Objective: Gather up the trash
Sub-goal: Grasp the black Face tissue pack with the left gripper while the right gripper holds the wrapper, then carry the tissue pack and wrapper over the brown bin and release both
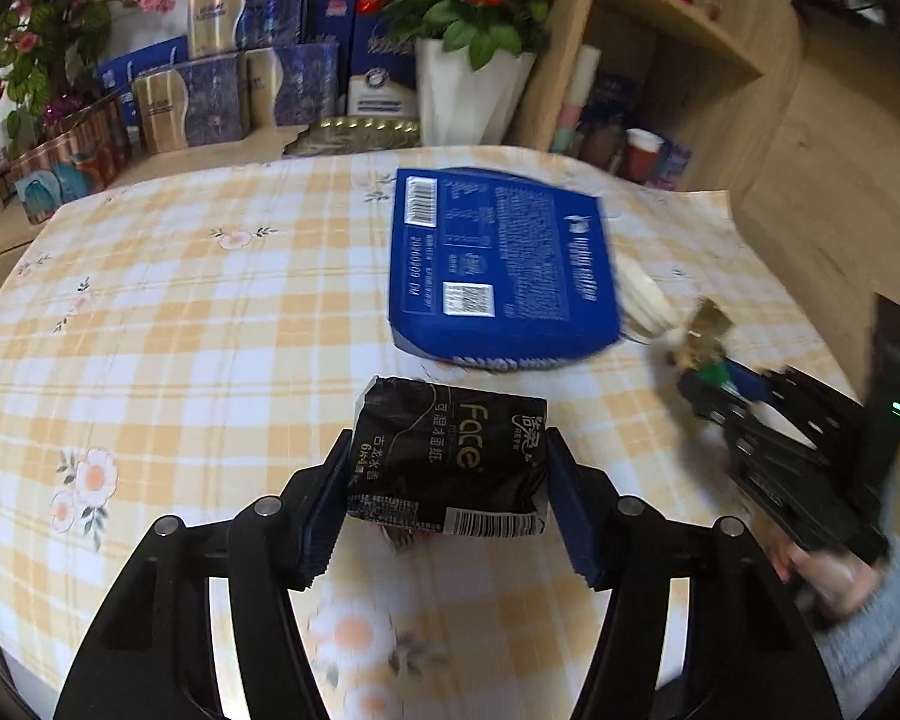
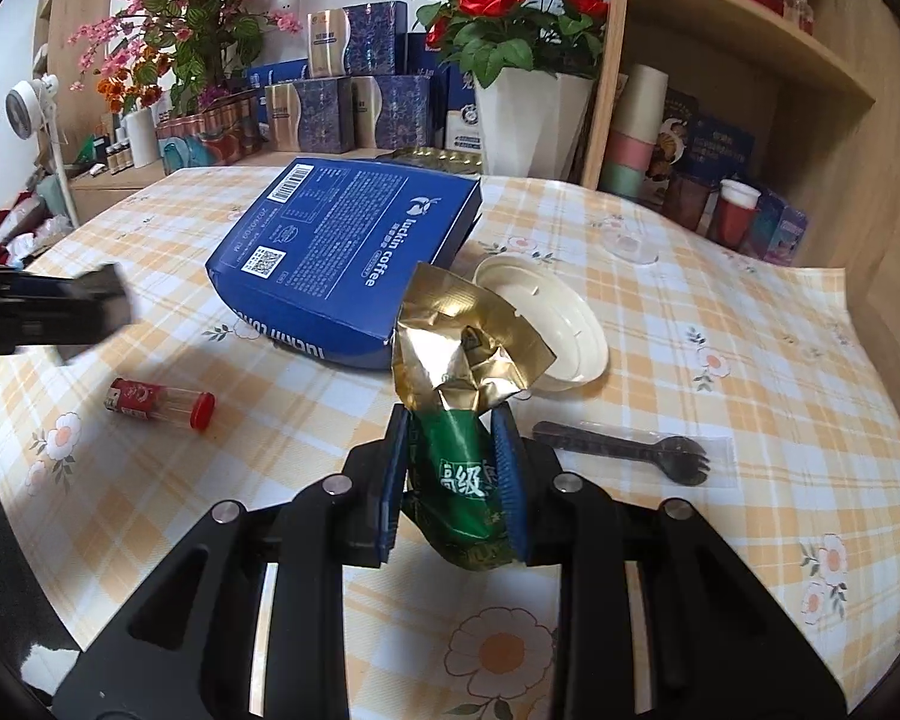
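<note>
Two grippers, one catch each: left gripper [image 1: 447, 468] clamped on one black tissue pack [image 1: 450, 456] above the checked tablecloth [image 1: 180, 312], right gripper [image 2: 453, 480] pinching one green-and-gold wrapper [image 2: 465, 360]. One blue coffee box [image 2: 342, 252] in both views. Only from the right wrist: one red-capped tube [image 2: 162, 401], one wrapped black spork [image 2: 630, 450], one cream lid [image 2: 546, 324].

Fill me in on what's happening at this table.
A person is clearing trash with a gripper in each hand. The left gripper is shut on a black tissue pack; the right gripper is shut on a crumpled green-and-gold wrapper. A blue coffee box, white lid, wrapped spork and small red-capped tube lie on the checked tablecloth.
</note>
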A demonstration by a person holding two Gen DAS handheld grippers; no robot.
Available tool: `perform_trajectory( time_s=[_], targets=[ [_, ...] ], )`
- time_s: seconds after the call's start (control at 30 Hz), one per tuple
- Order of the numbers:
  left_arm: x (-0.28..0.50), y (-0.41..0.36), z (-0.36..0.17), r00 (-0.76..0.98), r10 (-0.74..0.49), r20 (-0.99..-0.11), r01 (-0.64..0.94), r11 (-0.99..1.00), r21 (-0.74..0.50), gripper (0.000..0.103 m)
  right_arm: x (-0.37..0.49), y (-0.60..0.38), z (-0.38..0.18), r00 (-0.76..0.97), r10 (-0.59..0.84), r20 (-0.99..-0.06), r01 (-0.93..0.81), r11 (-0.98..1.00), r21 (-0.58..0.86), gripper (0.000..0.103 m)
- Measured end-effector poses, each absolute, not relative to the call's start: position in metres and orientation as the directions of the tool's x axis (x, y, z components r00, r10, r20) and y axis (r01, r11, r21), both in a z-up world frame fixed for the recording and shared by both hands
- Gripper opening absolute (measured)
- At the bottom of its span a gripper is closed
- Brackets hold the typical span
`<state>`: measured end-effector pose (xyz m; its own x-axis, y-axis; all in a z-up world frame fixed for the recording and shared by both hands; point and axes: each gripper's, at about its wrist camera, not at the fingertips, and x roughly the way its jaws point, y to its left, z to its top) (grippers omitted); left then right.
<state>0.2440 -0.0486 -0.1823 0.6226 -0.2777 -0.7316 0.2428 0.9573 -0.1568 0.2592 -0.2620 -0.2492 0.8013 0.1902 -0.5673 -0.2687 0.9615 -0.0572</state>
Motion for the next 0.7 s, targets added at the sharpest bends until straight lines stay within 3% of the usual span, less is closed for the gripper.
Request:
perform_trajectory(
  time_s=[0.17, 0.43, 0.7],
  targets=[
    [0.199, -0.032, -0.165, 0.640, -0.295, -0.709, 0.286, 0.948, -0.136, 0.060, 0.241, -0.251, -0.234, 0.825, 0.172, -0.538, -0.275, 0.954, -0.116, 0.030],
    [0.141, -0.009, -0.158, 0.648, -0.313, -0.695, 0.316, 0.940, -0.129, 0.060, 0.171, -0.255, -0.202, 0.828, 0.282, -0.485, -0.289, 0.955, 0.062, 0.030],
    [0.091, 0.016, -0.173, 0.652, -0.323, -0.686, 0.271, 0.944, -0.187, 0.060, 0.094, -0.225, -0.237, 0.755, 0.332, -0.565, -0.343, 0.935, 0.090, 0.030]
  ],
)
